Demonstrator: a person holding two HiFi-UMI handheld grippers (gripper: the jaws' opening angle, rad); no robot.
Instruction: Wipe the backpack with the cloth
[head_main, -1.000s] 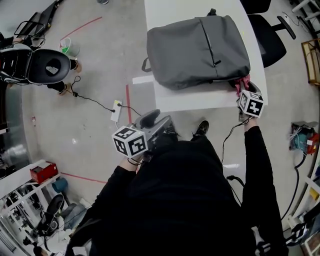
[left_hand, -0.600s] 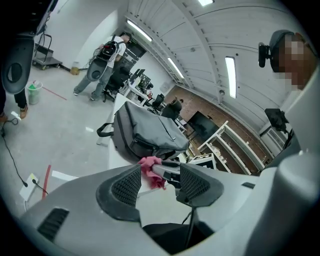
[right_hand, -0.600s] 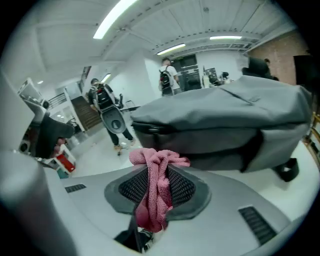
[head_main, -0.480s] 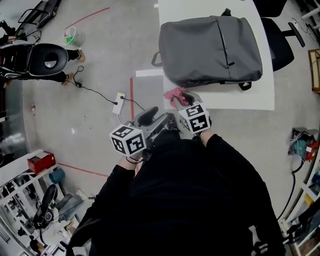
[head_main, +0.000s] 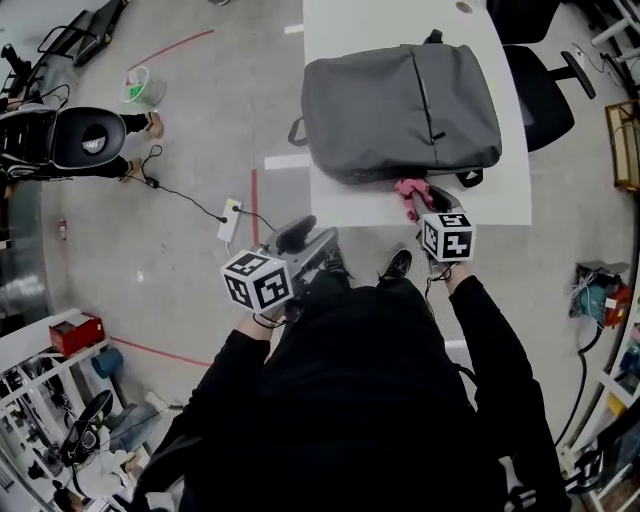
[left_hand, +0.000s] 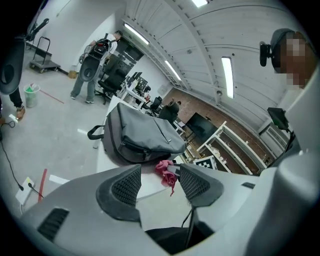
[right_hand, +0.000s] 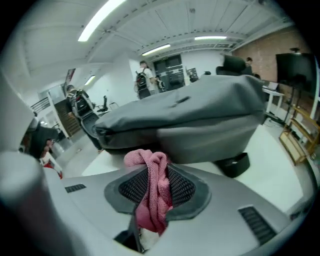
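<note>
At grey backpack (head_main: 400, 110) near side: right gripper (head_main: 418, 200) pinching bunched pink cloth (head_main: 407, 187).
Left gripper (left_hand: 160, 172): spread, empty.
Risk: cloth tugged loose if snagged on black strap loop (head_main: 467, 178).

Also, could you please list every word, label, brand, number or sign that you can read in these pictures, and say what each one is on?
No text can be read in any view.
backpack: no logo or label that I can make out.
marker cubes: only black-and-white square patterns, no letters or digits.
cloth: plain pink, with no print showing.
Background shelves and screens: too small and blurred to read.
</note>
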